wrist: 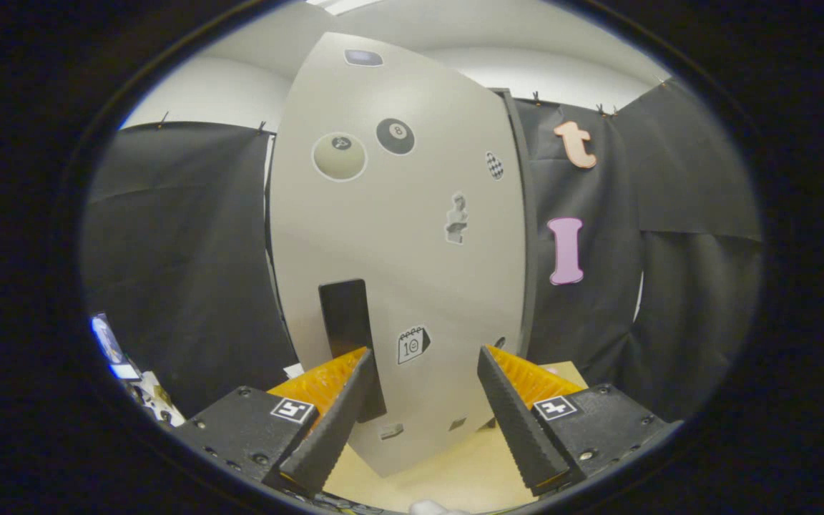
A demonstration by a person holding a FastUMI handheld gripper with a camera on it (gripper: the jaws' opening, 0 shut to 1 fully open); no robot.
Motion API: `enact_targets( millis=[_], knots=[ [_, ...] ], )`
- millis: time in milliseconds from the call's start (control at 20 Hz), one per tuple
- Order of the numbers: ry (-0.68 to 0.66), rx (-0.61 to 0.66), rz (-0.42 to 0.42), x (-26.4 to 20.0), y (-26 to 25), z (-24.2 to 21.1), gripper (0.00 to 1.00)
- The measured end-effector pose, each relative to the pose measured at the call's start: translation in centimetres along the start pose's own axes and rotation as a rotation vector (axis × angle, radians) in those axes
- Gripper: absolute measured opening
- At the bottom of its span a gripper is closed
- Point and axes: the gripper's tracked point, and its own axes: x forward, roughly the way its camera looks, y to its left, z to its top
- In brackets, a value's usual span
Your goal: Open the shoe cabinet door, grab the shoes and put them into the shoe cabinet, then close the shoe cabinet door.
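Observation:
A tall pale-grey shoe cabinet door [398, 243] with several stickers stands upright just ahead of my fingers. Its black upright handle [346, 329] sits low on the door, right behind my left fingertip [363, 357]. My gripper [425, 354] is open, the fingers spread wide with only the door face between them. The right finger [498, 386] is level with the door's right part. Neither finger touches the handle that I can tell. A dark edge [523, 236] of the cabinet body shows along the door's right side.
A light wooden floor or tabletop [455, 465] lies under the cabinet. Black cloth walls [190, 272] hang left and right of it. Some printed papers [133, 379] lie at the lower left. A small white thing [430, 508] shows at the very bottom.

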Motion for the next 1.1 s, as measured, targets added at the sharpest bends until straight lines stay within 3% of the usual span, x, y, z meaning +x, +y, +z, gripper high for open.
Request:
enact_targets(
  millis=[250,400,600,1100],
  knots=[
    [0.008,-0.009,0.026,4.6,2.8,0.3,0.98],
    [0.002,0.005,0.028,5.1,3.5,0.7,0.99],
    [-0.017,-0.004,0.026,4.0,3.6,1.1,0.98],
    [-0.056,-0.048,-0.088,-2.9,2.0,2.2,0.98]
  ],
)
